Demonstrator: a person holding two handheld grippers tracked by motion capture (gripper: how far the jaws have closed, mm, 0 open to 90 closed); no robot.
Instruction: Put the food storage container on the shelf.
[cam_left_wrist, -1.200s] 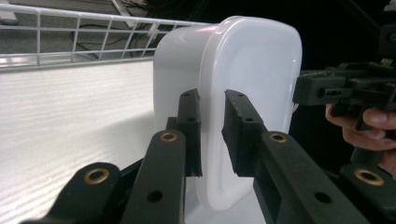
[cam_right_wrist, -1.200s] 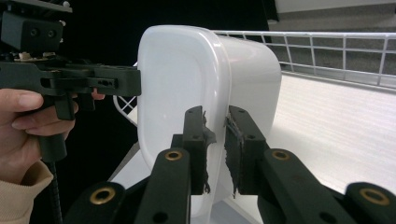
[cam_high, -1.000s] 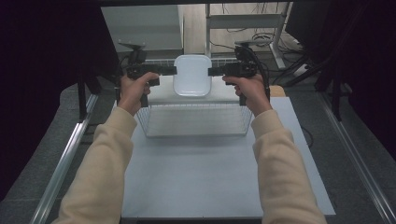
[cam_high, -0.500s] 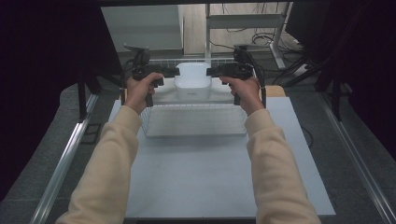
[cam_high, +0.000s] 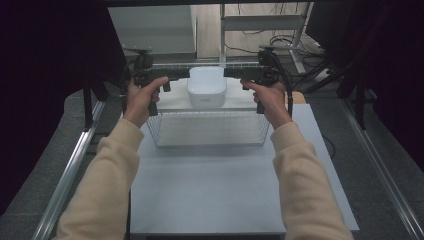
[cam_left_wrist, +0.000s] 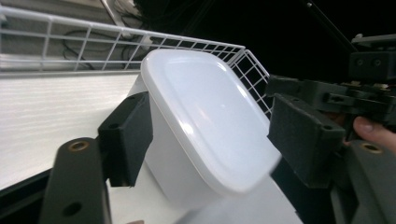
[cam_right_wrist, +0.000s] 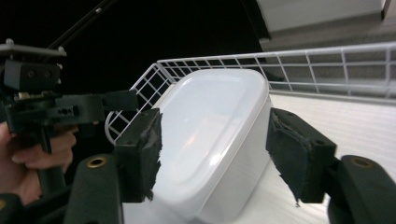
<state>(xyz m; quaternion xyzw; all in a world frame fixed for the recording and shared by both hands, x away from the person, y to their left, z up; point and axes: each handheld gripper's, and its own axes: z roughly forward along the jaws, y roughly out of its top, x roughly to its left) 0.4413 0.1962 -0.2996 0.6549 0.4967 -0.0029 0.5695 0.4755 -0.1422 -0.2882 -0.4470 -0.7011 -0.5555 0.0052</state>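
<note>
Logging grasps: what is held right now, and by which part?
The white container, lifted between both hand-held grippers, left and right, each straddling one opposite end.

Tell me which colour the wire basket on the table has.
White; the rectangular wire basket shows it best in the right gripper view.

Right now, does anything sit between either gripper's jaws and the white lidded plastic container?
Nothing visible does. The left gripper and right gripper flank the white lidded plastic container over the white wire basket, open jaws beside its sides.
</note>
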